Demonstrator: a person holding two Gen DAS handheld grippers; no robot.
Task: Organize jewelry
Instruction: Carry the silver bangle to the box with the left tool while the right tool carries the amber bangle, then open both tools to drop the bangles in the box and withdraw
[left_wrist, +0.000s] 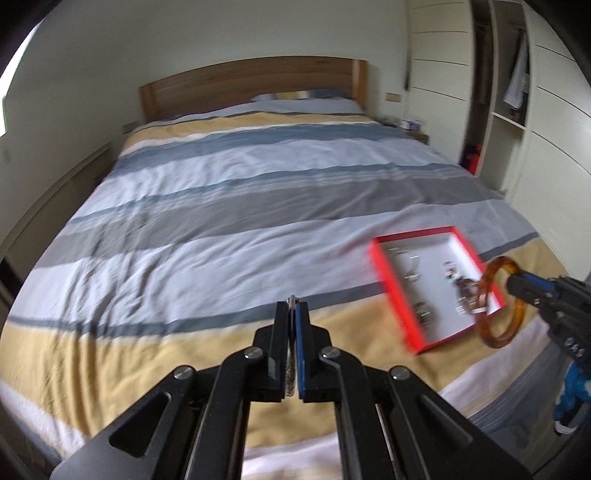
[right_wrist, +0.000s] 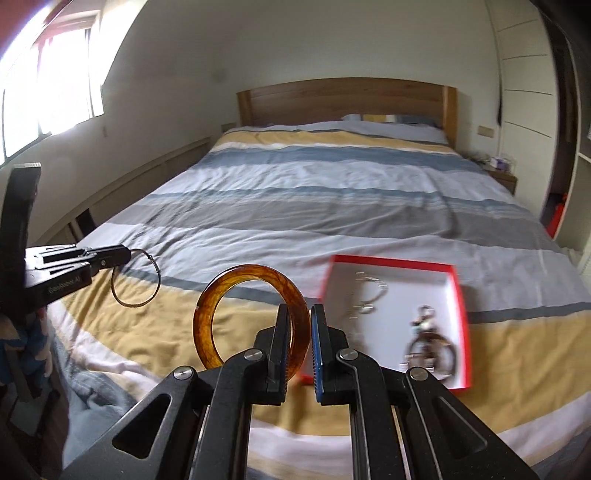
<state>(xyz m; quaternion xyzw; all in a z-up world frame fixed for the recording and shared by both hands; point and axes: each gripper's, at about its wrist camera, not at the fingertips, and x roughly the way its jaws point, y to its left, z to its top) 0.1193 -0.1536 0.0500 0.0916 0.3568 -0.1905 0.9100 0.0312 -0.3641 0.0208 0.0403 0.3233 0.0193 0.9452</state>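
Note:
My left gripper (left_wrist: 293, 304) is shut on a thin metal bangle (left_wrist: 291, 300), seen edge-on between its pads. In the right wrist view that gripper (right_wrist: 127, 254) reaches in from the left, with the thin metal bangle (right_wrist: 159, 275) hanging from its tips over the bed. My right gripper (right_wrist: 299, 310) is shut on an amber bangle (right_wrist: 207, 306), which stands upright to the left of its fingers. A red box (right_wrist: 391, 260) with a white inside lies on the bed to the right, holding several jewelry pieces (right_wrist: 428, 339). From the left wrist view, the right gripper (left_wrist: 515, 284) holds the amber bangle (left_wrist: 496, 341) over the red box's (left_wrist: 413, 233) near corner.
A striped duvet (left_wrist: 221, 192) in blue, grey, white and yellow covers the bed, with a wooden headboard (right_wrist: 343, 99) at the far end. White wardrobe doors (left_wrist: 554, 129) and a nightstand (right_wrist: 502, 177) stand on the right, and a window (right_wrist: 48, 92) on the left.

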